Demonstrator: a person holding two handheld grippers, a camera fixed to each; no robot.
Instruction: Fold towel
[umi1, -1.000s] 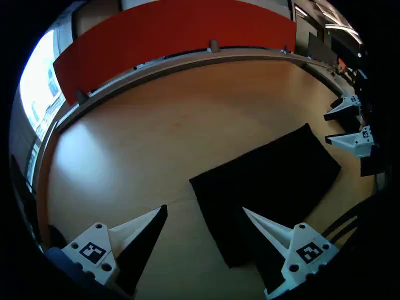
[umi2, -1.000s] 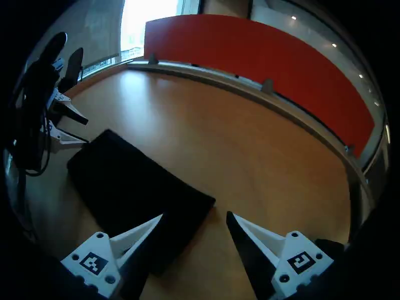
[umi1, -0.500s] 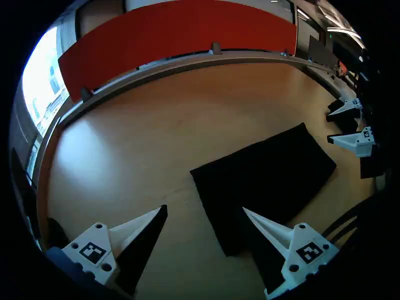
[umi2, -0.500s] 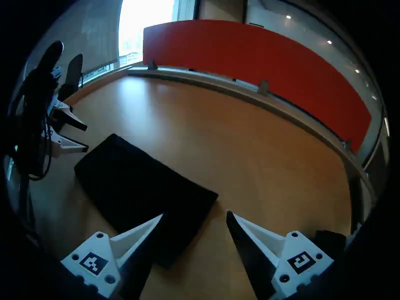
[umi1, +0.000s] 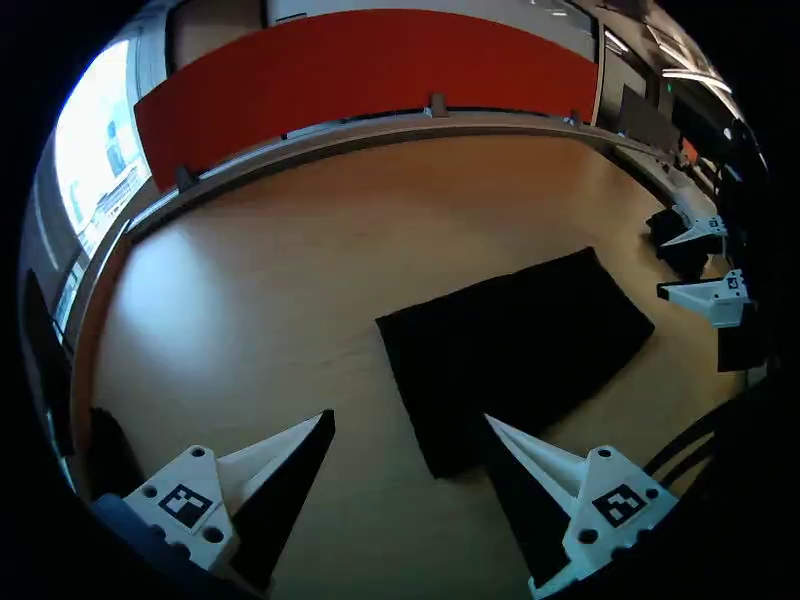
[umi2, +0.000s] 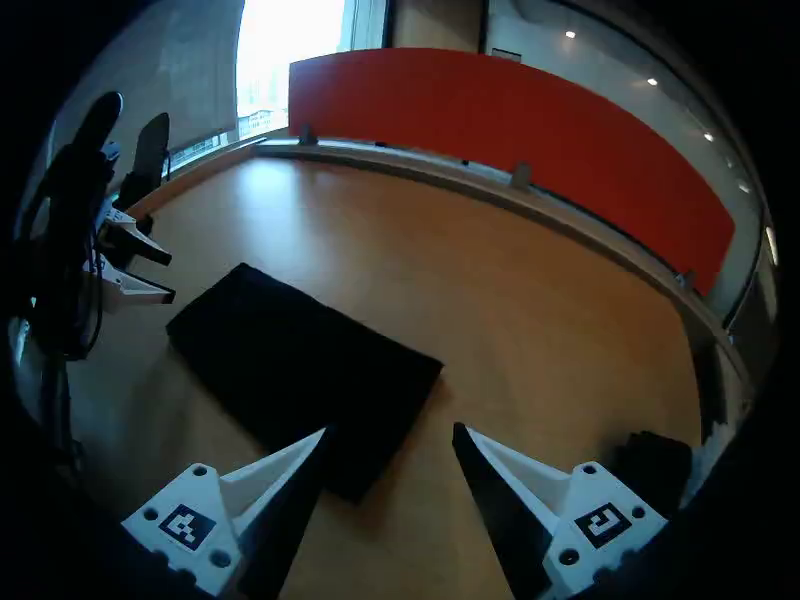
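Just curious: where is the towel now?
The towel lies flat on the table, right of centre in the left gripper view, ahead of the left gripper.

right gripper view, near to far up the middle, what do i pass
right gripper → black towel → wooden table → red partition

I see a plain black towel, an orange-brown wooden table and a red panel. My left gripper is white, with 2 black-and-white square markers.
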